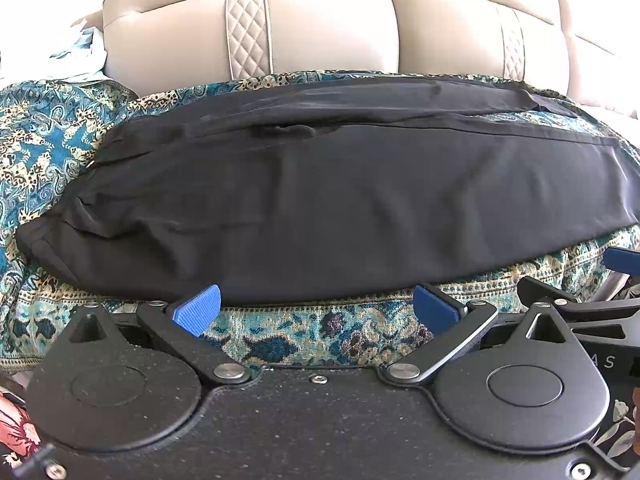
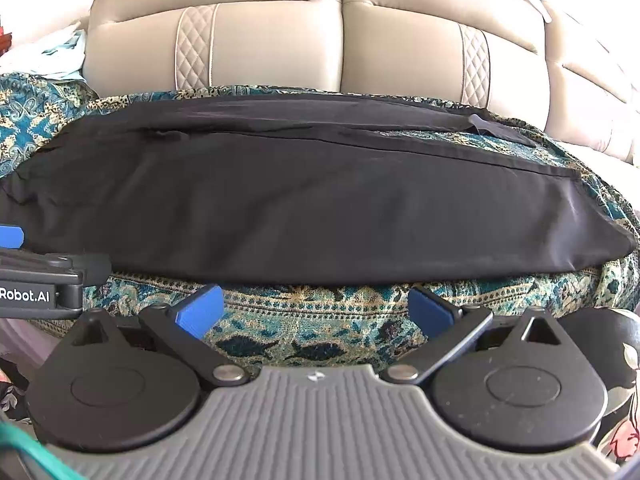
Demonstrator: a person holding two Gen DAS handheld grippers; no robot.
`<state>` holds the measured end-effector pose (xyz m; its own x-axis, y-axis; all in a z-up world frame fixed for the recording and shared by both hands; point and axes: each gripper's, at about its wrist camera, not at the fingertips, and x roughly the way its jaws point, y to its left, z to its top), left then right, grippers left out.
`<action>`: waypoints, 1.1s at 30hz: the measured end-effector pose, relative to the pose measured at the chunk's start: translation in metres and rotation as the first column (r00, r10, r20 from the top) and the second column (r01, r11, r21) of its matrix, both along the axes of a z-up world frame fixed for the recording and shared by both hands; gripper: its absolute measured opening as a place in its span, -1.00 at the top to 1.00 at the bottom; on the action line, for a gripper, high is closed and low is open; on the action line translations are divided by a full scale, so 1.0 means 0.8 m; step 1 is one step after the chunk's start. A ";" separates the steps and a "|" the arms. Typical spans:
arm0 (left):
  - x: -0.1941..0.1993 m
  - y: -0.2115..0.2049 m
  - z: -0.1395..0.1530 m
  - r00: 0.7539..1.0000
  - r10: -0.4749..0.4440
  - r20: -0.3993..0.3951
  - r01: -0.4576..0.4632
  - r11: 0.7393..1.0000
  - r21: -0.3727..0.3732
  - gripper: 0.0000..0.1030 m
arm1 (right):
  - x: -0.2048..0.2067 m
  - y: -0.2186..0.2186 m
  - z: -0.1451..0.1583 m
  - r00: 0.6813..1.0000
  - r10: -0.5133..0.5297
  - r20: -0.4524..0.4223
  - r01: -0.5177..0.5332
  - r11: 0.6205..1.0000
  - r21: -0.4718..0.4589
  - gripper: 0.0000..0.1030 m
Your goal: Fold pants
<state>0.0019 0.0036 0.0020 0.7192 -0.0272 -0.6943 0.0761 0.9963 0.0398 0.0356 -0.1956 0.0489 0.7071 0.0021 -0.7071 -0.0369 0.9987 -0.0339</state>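
Black pants lie flat and lengthwise on a teal patterned cloth over a sofa seat, one leg laid on the other. They also show in the right wrist view. My left gripper is open and empty, just in front of the pants' near edge. My right gripper is open and empty, also just short of the near edge. The waist end lies at the left, the leg ends at the right.
A beige leather sofa back rises right behind the pants. Light blue cloth lies at the far left. The right gripper's blue pad shows at the left view's right edge, and the left gripper's body at the right view's left edge.
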 end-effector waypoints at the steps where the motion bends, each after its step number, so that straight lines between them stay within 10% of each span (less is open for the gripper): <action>1: 0.000 0.000 0.000 1.000 0.001 0.000 -0.001 1.000 -0.002 -1.00 | 0.000 0.000 0.000 1.000 0.000 0.000 0.000 1.000 0.000 -1.00; 33: 0.000 0.004 -0.002 1.000 0.004 -0.007 -0.004 1.000 -0.005 -1.00 | 0.001 -0.001 -0.002 1.000 0.003 0.005 -0.003 1.000 -0.012 -1.00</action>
<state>0.0016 0.0072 0.0007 0.7142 -0.0273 -0.6994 0.0720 0.9968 0.0346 0.0362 -0.1967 0.0474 0.7104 -0.0041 -0.7038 -0.0398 0.9982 -0.0459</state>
